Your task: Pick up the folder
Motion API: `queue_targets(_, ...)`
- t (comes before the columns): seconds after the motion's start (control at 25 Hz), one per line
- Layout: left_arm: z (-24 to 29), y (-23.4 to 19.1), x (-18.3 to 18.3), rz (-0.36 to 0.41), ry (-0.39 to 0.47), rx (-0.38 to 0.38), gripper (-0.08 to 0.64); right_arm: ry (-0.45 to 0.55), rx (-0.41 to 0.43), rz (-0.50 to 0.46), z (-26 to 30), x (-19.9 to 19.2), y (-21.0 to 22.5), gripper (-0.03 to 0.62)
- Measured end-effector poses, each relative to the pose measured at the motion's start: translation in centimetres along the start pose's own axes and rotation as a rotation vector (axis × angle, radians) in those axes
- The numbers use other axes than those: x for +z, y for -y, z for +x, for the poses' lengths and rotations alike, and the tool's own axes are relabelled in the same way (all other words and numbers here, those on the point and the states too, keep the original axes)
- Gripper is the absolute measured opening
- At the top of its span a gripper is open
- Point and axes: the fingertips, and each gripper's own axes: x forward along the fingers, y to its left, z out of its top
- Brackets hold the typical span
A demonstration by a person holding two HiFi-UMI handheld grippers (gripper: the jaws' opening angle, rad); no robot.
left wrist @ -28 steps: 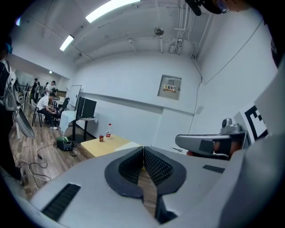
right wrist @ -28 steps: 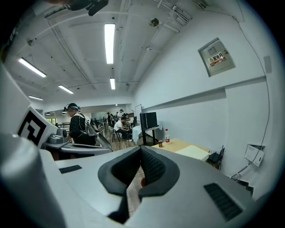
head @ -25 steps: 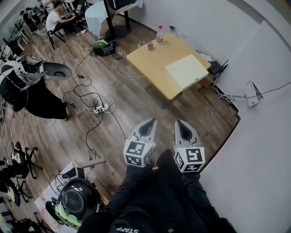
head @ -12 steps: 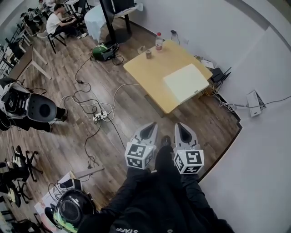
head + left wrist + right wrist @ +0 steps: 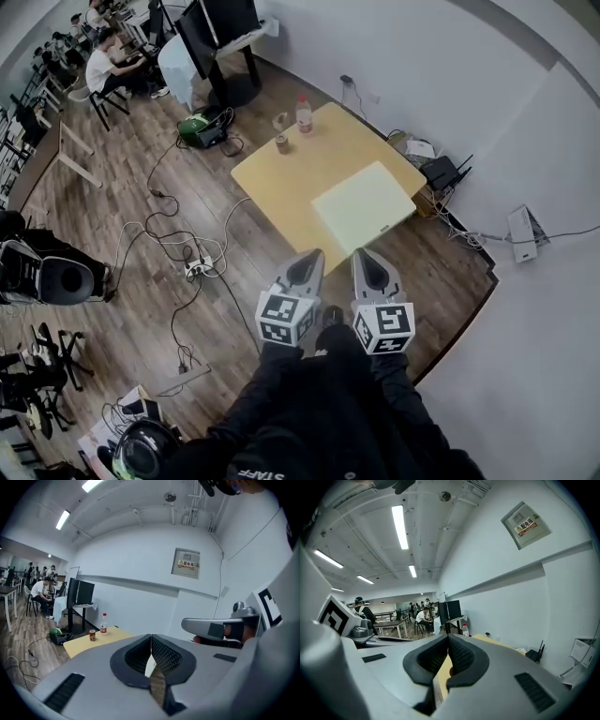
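Observation:
A pale yellow folder (image 5: 364,208) lies flat on the near right part of a low wooden table (image 5: 281,178). Both grippers hang side by side in the air short of the table's near edge, over the wooden floor. My left gripper (image 5: 312,255) is shut and holds nothing; its pads meet in the left gripper view (image 5: 151,637). Beside it, my right gripper (image 5: 361,253) is also shut and empty, as the right gripper view (image 5: 448,639) shows. Neither touches the folder.
A bottle (image 5: 303,113) and a can (image 5: 281,144) stand at the table's far corner. Cables and a power strip (image 5: 195,269) trail across the floor at left. A monitor stand (image 5: 220,28) is beyond the table; people sit at desks (image 5: 98,66) far left. Walls close in on the right.
The table and folder have come nearer and lower in the head view as both grippers advanced toward them. Both stay shut and empty.

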Motion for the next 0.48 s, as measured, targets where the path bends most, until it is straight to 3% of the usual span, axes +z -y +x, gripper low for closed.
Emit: queue_targets(0.48, 8.6, -2.0, -0.3, -0.012, -0.067, 0.012, 0.034, -0.085, -0.020, 0.090, 5.8, -2.8, 7.9, 0.023)
